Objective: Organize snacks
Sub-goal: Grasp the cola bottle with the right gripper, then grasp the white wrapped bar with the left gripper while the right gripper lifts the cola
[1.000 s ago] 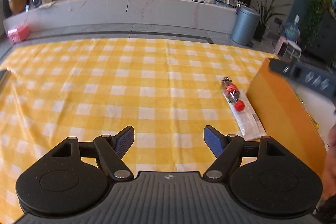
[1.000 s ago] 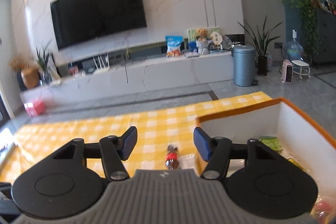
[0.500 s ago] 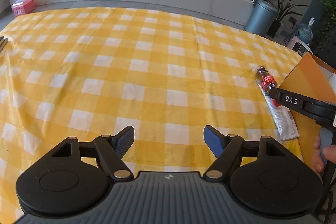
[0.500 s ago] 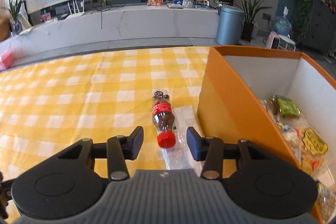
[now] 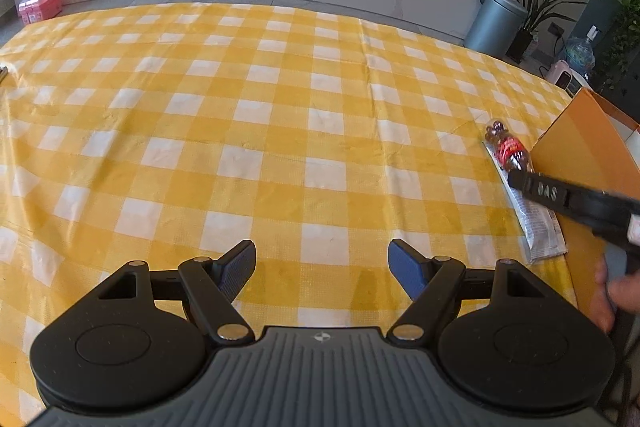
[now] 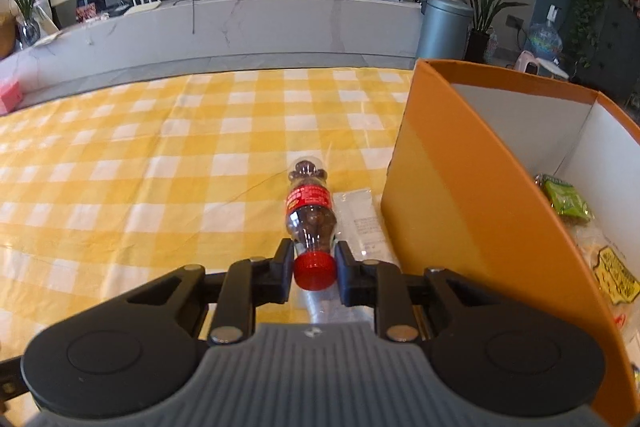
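A small bottle of chocolate candies (image 6: 310, 207) with a red label and red cap lies on the yellow checked tablecloth (image 6: 160, 167), cap toward me. My right gripper (image 6: 314, 267) is shut on its neck and cap. A clear flat snack packet (image 6: 356, 219) lies under and beside the bottle. The orange box (image 6: 460, 187) stands just right of it with several snack packets (image 6: 568, 203) inside. In the left wrist view the bottle (image 5: 506, 147) and the packet (image 5: 540, 227) lie far right by the box (image 5: 580, 143). My left gripper (image 5: 322, 265) is open and empty over the cloth.
The right gripper's arm (image 5: 568, 199) crosses the right edge of the left wrist view. Beyond the table's far edge is a white TV bench (image 6: 240, 19) and a grey bin (image 6: 444, 27).
My right gripper moved forward and down and closed on the bottle's cap end. The left gripper shifted only slightly and stayed open.
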Demonstrator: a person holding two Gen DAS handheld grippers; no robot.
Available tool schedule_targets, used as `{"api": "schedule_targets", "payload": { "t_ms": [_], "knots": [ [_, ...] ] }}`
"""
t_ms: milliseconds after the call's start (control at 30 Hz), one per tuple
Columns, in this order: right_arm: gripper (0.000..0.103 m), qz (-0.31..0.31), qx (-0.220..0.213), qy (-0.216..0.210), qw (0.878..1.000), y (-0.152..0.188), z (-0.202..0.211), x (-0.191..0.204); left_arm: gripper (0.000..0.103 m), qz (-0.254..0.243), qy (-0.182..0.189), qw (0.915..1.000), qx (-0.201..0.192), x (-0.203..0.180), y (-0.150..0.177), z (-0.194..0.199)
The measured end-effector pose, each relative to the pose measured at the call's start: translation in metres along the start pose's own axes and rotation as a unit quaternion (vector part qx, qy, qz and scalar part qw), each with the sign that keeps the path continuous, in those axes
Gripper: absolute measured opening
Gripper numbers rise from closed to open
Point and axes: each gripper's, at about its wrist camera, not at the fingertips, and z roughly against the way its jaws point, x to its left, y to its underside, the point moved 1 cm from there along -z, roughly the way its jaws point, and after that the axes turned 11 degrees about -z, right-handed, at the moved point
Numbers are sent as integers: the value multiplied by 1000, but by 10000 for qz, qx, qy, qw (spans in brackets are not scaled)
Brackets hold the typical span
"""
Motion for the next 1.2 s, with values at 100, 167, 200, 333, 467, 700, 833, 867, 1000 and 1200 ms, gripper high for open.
{"api": "schedule_targets", "payload": {
  "t_ms": [100, 167, 200, 333, 467, 700, 833, 867, 1000, 1200],
  "knots": [
    [19, 195, 244, -196, 9993, 19, 20, 4, 89, -7, -50, 10000, -59, -1, -1, 6],
    [19, 244, 650, -337, 9970, 35, 27, 3, 89, -23, -41, 10000, -78, -1, -1, 9],
    [19, 263, 864, -423, 9950, 43, 30, 3, 89, -15, -49, 10000, -57, -1, -1, 9],
    [20, 513, 943, -562, 9926, 61, 41, 10, 89, -2, -133, 9999, -87, 0, -1, 14],
    [40, 467, 513, -487, 9964, 55, 44, 14, 89, -10, -89, 9998, -169, 0, -3, 20],
    [47, 452, 221, -567, 9971, 46, 33, 22, 89, 13, -122, 9998, -169, -7, -4, 14],
    [39, 552, 383, -533, 9963, 49, 19, 28, 89, -39, -69, 9998, -164, -10, -4, 13],
    [37, 568, 438, -507, 9961, 50, 14, 29, 89, -52, -75, 9998, -155, -11, -4, 12],
    [30, 597, 429, -525, 9959, 51, 15, 29, 88, -81, -94, 9999, -65, -13, -3, 9],
    [29, 458, 443, -599, 9962, 50, 20, 26, 88, -10, -112, 9998, -134, -12, -6, 19]
  ]
}}
